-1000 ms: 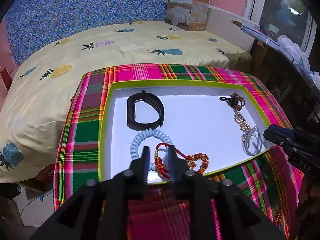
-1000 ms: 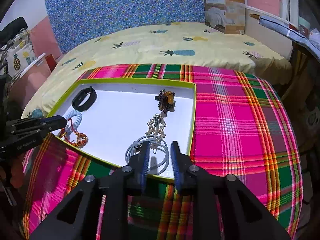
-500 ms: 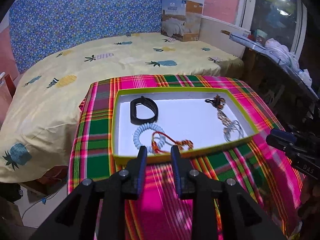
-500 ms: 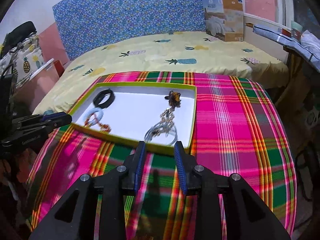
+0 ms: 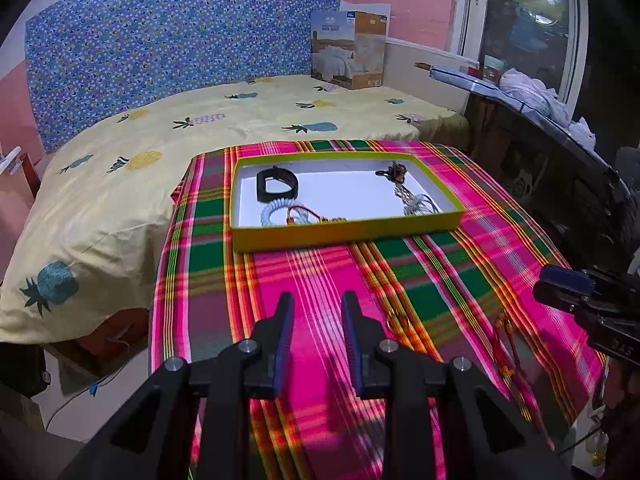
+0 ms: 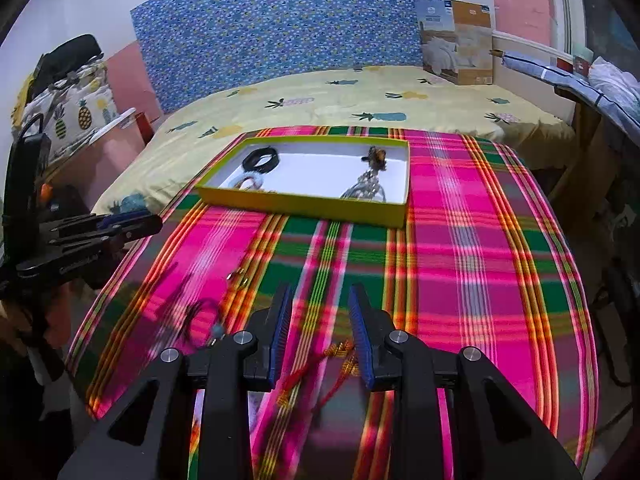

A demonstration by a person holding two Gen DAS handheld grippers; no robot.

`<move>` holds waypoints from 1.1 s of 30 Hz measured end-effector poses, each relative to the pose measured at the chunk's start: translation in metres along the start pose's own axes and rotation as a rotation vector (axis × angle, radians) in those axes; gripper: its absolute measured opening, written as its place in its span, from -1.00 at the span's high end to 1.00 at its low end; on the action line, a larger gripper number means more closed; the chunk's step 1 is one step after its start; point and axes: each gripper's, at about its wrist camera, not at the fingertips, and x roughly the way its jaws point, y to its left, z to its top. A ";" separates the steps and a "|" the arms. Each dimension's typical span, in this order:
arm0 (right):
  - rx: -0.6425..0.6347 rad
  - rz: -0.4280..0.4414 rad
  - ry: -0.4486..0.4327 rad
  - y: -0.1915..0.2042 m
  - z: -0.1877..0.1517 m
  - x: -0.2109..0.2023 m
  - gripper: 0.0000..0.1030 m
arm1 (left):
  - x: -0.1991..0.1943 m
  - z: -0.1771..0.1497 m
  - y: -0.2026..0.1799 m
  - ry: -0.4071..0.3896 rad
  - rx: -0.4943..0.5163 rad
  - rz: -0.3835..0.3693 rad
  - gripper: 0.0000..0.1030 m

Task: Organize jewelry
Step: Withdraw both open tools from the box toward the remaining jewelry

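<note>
Left gripper (image 5: 316, 316): jaws apart, holding nothing, above plaid cloth (image 5: 320, 272).
Right gripper (image 6: 320, 312): jaws apart, empty, red cord (image 6: 320, 376) lying just beneath.
Tray (image 5: 348, 232): ahead of both, holding black band (image 5: 276, 185), coil and chains.

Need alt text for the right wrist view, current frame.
Open right gripper hovers empty over a pink-and-green plaid cloth, a red-and-gold cord lying loose beneath its fingers. Farther off, a yellow-green tray holds a black band and other jewelry; the left gripper shows at left.
</note>
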 end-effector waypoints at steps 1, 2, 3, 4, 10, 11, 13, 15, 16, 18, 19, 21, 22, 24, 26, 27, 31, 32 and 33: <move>-0.001 0.001 -0.001 0.002 -0.004 -0.004 0.42 | -0.003 -0.004 0.000 -0.001 -0.001 -0.002 0.51; -0.001 0.004 -0.002 0.005 -0.007 -0.008 0.42 | -0.006 -0.008 -0.001 -0.001 -0.003 -0.002 0.51; 0.000 0.007 -0.002 0.007 -0.010 -0.010 0.42 | -0.009 -0.011 -0.002 0.000 -0.004 -0.003 0.51; 0.001 0.011 -0.001 0.009 -0.014 -0.013 0.42 | -0.010 -0.015 -0.002 0.001 -0.005 -0.005 0.51; 0.035 0.016 0.012 0.010 -0.034 -0.020 0.42 | -0.015 -0.033 -0.011 0.021 0.004 -0.027 0.51; 0.040 0.015 0.015 0.008 -0.037 -0.021 0.42 | -0.016 -0.035 -0.013 0.023 0.007 -0.030 0.51; 0.056 0.013 0.024 0.005 -0.042 -0.021 0.42 | -0.015 -0.039 -0.016 0.030 0.012 -0.039 0.51; 0.066 0.009 0.031 0.002 -0.046 -0.021 0.42 | -0.014 -0.042 -0.019 0.036 0.017 -0.047 0.51; 0.072 0.007 0.035 0.001 -0.049 -0.021 0.42 | -0.013 -0.043 -0.021 0.040 0.020 -0.050 0.51; 0.082 0.004 0.044 -0.002 -0.052 -0.019 0.42 | -0.011 -0.044 -0.023 0.048 0.026 -0.056 0.51; 0.085 0.002 0.049 -0.003 -0.053 -0.017 0.42 | -0.010 -0.045 -0.025 0.052 0.029 -0.058 0.51; 0.092 0.000 0.054 -0.005 -0.055 -0.015 0.42 | -0.007 -0.045 -0.027 0.059 0.035 -0.060 0.51; 0.096 -0.001 0.056 -0.006 -0.055 -0.013 0.42 | -0.006 -0.045 -0.028 0.062 0.037 -0.062 0.51; 0.105 -0.003 0.060 -0.008 -0.057 -0.011 0.42 | -0.003 -0.045 -0.030 0.068 0.042 -0.063 0.51; 0.113 -0.007 0.066 -0.011 -0.057 -0.006 0.42 | 0.001 -0.046 -0.031 0.074 0.047 -0.064 0.51; 0.116 -0.009 0.068 -0.011 -0.057 -0.004 0.42 | 0.003 -0.046 -0.032 0.078 0.049 -0.064 0.51; 0.117 -0.021 0.077 -0.013 -0.055 0.008 0.42 | 0.012 -0.046 -0.036 0.091 0.064 -0.065 0.51; 0.114 -0.025 0.079 -0.013 -0.054 0.011 0.42 | 0.015 -0.045 -0.037 0.093 0.068 -0.065 0.51; 0.110 -0.033 0.084 -0.014 -0.053 0.015 0.42 | 0.017 -0.045 -0.038 0.097 0.072 -0.065 0.51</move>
